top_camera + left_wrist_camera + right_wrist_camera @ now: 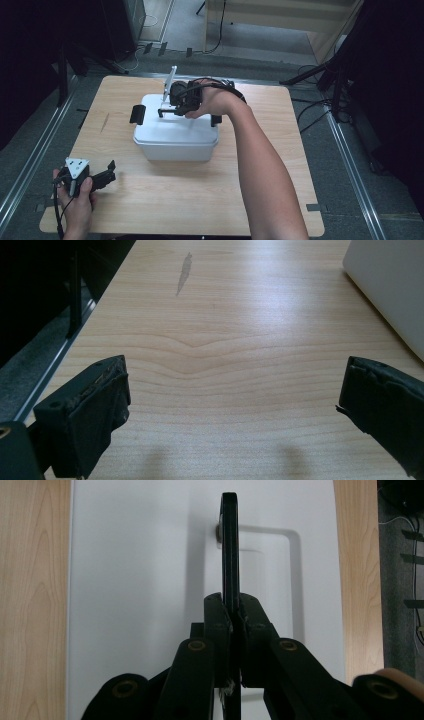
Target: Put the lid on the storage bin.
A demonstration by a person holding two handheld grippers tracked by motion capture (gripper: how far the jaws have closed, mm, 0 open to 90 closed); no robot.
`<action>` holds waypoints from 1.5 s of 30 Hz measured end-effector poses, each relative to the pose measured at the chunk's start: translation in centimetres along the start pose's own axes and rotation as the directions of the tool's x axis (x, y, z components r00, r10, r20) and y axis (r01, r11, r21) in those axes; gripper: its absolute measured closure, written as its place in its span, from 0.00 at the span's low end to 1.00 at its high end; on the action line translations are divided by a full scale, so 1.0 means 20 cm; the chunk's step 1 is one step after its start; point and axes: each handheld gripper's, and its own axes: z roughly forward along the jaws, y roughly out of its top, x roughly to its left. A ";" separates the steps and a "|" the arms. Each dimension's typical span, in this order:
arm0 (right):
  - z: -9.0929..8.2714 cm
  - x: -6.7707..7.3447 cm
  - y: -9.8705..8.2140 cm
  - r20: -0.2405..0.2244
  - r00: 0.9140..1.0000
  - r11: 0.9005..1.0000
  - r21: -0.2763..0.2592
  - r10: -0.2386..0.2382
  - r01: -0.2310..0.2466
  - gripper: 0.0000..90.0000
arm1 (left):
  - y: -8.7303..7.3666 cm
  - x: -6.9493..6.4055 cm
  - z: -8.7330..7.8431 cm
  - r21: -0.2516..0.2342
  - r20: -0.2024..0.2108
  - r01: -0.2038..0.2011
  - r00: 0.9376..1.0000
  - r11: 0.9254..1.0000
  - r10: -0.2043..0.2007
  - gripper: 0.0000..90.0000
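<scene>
A white plastic box (pixel 175 142) with a white lid (pixel 135 580) stands in the middle of the wooden table (pixel 280 165). A black carry handle (pixel 229 545) stands upright on the lid. My right gripper (pixel 231 605) reaches down onto the lid from above and is shut on this handle (pixel 167 112), its pads pressed against both sides. Black latches sit at the box's left end (pixel 137 114) and right end (pixel 216 120). My left gripper (pixel 111 170) rests near the table's front left corner, open, with bare wood between its jaws (pixel 232 405). A corner of the box (pixel 390 285) lies ahead to its right.
A grey scuff (pixel 183 274) marks the tabletop ahead of the left gripper. The table's left edge drops to a metal rail (pixel 30 165) and grey floor. Cables (pixel 315 107) lie on the floor at the right, and dark stands rise behind the table.
</scene>
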 end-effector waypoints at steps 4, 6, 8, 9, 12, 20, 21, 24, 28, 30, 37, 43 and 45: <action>0.00 0.01 0.00 0.010 1.000 1.000 -0.003 -0.009 0.009 0.93 | 0.00 0.00 0.00 0.002 0.000 0.000 1.000 1.000 0.000 0.01; 0.01 0.01 0.00 -0.005 1.000 1.000 -0.013 -0.010 0.010 0.85 | 0.00 0.00 0.00 0.005 0.000 0.001 1.000 1.000 -0.001 0.01; 0.01 0.02 -0.01 -0.030 1.000 1.000 -0.023 0.004 -0.005 0.77 | 0.00 0.00 0.00 0.004 0.002 0.003 1.000 1.000 -0.003 0.01; 0.01 0.02 -0.02 -0.031 0.999 1.000 -0.019 0.021 -0.021 0.71 | 0.00 0.00 0.00 0.005 0.002 0.003 1.000 1.000 -0.003 0.01; 0.01 0.03 -0.03 -0.042 0.998 0.999 -0.022 0.039 -0.040 0.60 | 0.00 0.00 0.00 0.009 0.005 0.003 1.000 1.000 -0.003 0.01; 0.00 0.06 -0.05 -0.052 0.997 0.998 -0.030 0.053 -0.055 0.36 | 0.00 0.00 0.00 0.010 -0.001 -0.005 1.000 1.000 0.005 0.01; 0.00 0.07 -0.05 -0.053 0.997 0.998 -0.027 0.055 -0.056 0.32 | 0.00 0.00 0.00 0.009 -0.002 -0.002 1.000 1.000 0.002 0.01; -0.01 0.08 -0.06 -0.046 0.997 0.998 -0.016 0.065 -0.066 0.26 | 0.00 0.00 0.00 0.011 0.000 0.002 1.000 1.000 -0.002 0.01; -0.03 0.08 -0.09 -0.042 0.996 0.997 -0.014 0.078 -0.078 0.19 | 0.00 0.00 0.00 0.009 -0.002 -0.003 1.000 1.000 0.003 0.01; -0.05 0.08 -0.10 -0.047 0.994 0.995 -0.012 0.094 -0.095 0.15 | 0.00 0.00 0.00 0.009 -0.003 -0.003 1.000 1.000 0.003 0.01; -0.09 0.07 -0.17 -0.050 0.991 0.992 -0.009 0.128 -0.128 0.00 | 0.00 0.00 0.01 0.010 -0.002 0.002 1.000 1.000 -0.002 0.01; -0.14 0.07 -0.23 -0.041 0.988 0.988 -0.013 0.150 -0.151 0.00 | 0.00 0.00 0.00 0.010 -0.003 0.001 1.000 1.000 -0.001 0.01; -0.15 0.07 -0.25 -0.029 0.988 0.988 -0.013 0.152 -0.152 0.00 | 0.00 0.00 0.01 0.009 -0.003 0.002 1.000 1.000 -0.002 0.01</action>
